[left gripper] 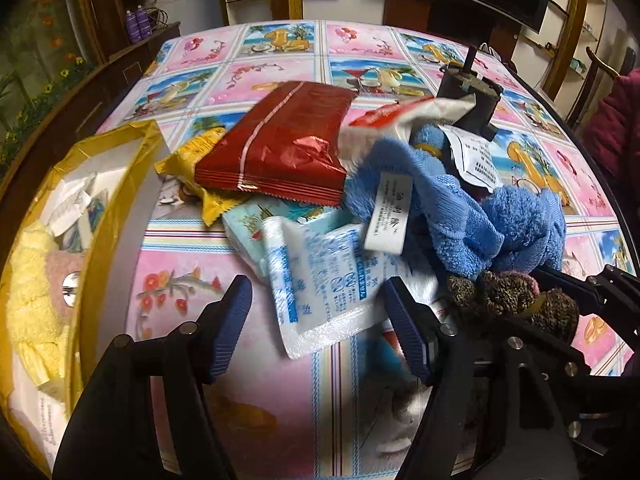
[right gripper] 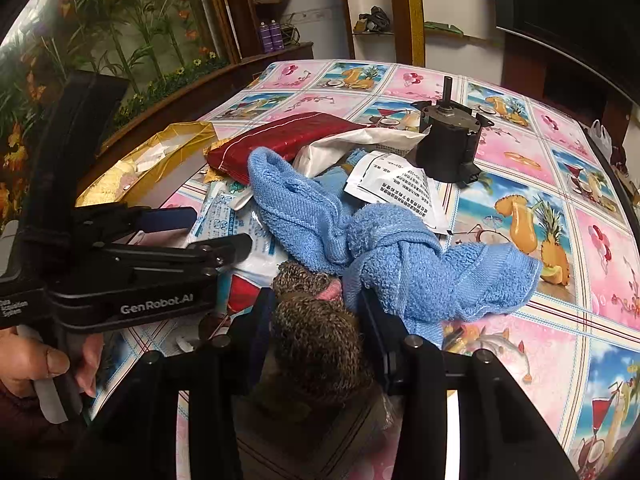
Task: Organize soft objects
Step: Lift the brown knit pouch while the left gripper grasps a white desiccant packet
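Left gripper [left gripper: 318, 326] fingers apart, nothing clamped, poised over the white-blue packet [left gripper: 320, 280] on the table [left gripper: 240, 360], beside the yellow bin [left gripper: 80, 200]. Right wrist view: right gripper [right gripper: 316, 334] fingers clamped on brown knit item [right gripper: 316, 344], touching the blue towel [right gripper: 384, 256].

The fluffy blue terry-cloth towel [right gripper: 400, 256] and the rough brown knitted woolly thing [right gripper: 316, 344] look soft and matt, the red foil packet [left gripper: 280, 140] is shiny and crinkly, and the picture tablecloth [left gripper: 200, 288] looks smooth and a bit glossy.
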{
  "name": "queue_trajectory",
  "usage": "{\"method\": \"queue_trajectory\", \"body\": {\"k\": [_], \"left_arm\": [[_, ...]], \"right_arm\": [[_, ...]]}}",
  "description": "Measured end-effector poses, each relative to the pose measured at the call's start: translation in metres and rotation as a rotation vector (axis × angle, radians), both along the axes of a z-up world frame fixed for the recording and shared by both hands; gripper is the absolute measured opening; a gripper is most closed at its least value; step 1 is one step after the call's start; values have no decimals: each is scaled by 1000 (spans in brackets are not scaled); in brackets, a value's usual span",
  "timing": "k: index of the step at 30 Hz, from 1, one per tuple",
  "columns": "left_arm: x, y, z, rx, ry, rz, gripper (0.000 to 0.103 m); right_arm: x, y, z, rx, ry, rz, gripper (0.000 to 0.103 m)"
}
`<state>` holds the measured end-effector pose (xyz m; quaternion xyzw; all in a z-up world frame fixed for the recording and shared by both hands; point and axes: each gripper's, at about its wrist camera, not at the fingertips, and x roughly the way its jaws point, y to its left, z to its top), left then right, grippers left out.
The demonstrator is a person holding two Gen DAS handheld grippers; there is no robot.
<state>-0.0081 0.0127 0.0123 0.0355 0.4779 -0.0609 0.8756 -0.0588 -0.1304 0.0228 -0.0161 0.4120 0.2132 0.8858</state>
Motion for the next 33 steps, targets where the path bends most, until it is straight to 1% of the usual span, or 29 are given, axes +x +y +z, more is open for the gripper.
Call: {"method": "queue_trajectory", "body": {"k": [1,4,5,6,7,8,9,10,13,19,23,25,29,31,33], "left_arm": [[0,-1,0,-7,-8,-2,71],[0,-2,-1,-11,-24,-19,71],[-1,-2,-1,-20,-32,-26,68],[-2,-1,0,-28,-43,-34,63],[-4,0,1,-35,-50,-43,50],[-5,2,2,-39,-50,-43,41],[-6,6,4,-58,-46,-47,36],[-8,10,5,-79,-39,-53,27],[-13,20,8,-115,-26,-44,22],[-32,24,12,-134,-27,-58,22],[-46,26,20,-177,-32,-97,22],[-52,27,25,-176,-40,-110,22],[-52,35,29,-167,-40,-92,22],[-48,38,29,-152,-43,-79,24],[-44,38,28,-145,-48,-86,30]], "right_arm": [[0,0,0,0,0,0,43],[0,0,0,0,0,1,43],[0,0,0,1,0,1,43],[0,0,0,1,0,1,43],[0,0,0,1,0,1,43],[0,0,0,1,0,1,43],[0,0,0,1,0,0,43],[0,0,0,2,0,1,43],[1,0,0,5,0,-1,43],[1,0,0,3,-2,-2,43],[1,0,0,6,-2,-5,43],[1,1,-1,6,-4,-7,43],[1,1,-1,6,-4,-8,43],[1,1,-1,4,-4,-9,43],[1,1,-1,5,-4,-10,43]]}}
